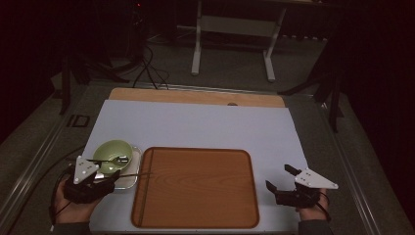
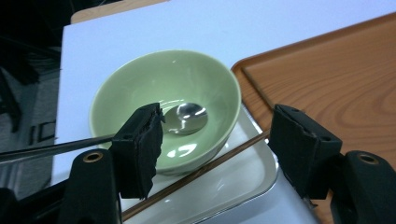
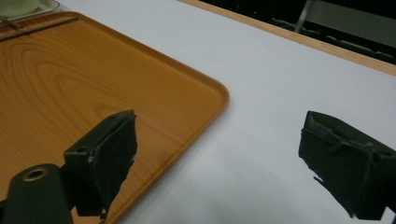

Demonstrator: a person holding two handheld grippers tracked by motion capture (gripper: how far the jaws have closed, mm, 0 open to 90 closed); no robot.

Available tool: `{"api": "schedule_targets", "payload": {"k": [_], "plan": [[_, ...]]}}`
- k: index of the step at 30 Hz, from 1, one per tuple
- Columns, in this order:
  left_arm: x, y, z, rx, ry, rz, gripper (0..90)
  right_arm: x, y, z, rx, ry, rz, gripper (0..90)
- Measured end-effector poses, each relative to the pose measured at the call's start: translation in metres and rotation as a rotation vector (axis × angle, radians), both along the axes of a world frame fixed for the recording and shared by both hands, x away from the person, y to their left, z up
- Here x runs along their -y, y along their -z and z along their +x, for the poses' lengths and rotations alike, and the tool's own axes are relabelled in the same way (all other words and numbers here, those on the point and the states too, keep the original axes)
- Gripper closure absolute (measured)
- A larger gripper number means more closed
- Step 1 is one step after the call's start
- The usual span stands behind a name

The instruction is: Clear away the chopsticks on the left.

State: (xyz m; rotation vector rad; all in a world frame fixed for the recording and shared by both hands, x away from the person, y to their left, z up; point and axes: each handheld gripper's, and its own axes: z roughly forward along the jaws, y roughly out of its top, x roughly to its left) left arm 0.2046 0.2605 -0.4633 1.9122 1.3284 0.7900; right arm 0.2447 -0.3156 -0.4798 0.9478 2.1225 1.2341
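A pale green bowl stands on a small metal tray at the table's left. A metal spoon rests in the bowl, its handle running out to the left behind one finger. A thin brown chopstick lies across the metal tray below the bowl. My left gripper is open just in front of the bowl, gripping nothing. My right gripper is open over the white mat, right of the wooden tray, with nothing between its jaws.
The wooden tray lies bare in the middle front, close beside the metal tray. A white mat covers the table, with a wooden strip along the far edge. A metal stand and cables lie on the floor beyond.
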Motion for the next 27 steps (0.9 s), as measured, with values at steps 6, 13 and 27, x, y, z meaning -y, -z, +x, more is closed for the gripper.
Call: {"api": "schedule_targets", "payload": {"k": [6,13,27], "plan": [[-0.008,0.004,0.001,-0.020,-0.025,0.019,34.9,-0.001,0.000,0.000,-0.002,-0.002,-0.001,10.9],[-0.014,0.008,0.002,-0.039,-0.049,0.009,32.5,0.000,0.000,0.000,-0.003,-0.002,0.000,10.8],[-0.029,0.024,0.010,-0.086,-0.099,-0.039,30.4,-0.001,0.000,0.000,-0.007,-0.005,-0.002,10.8]]}}
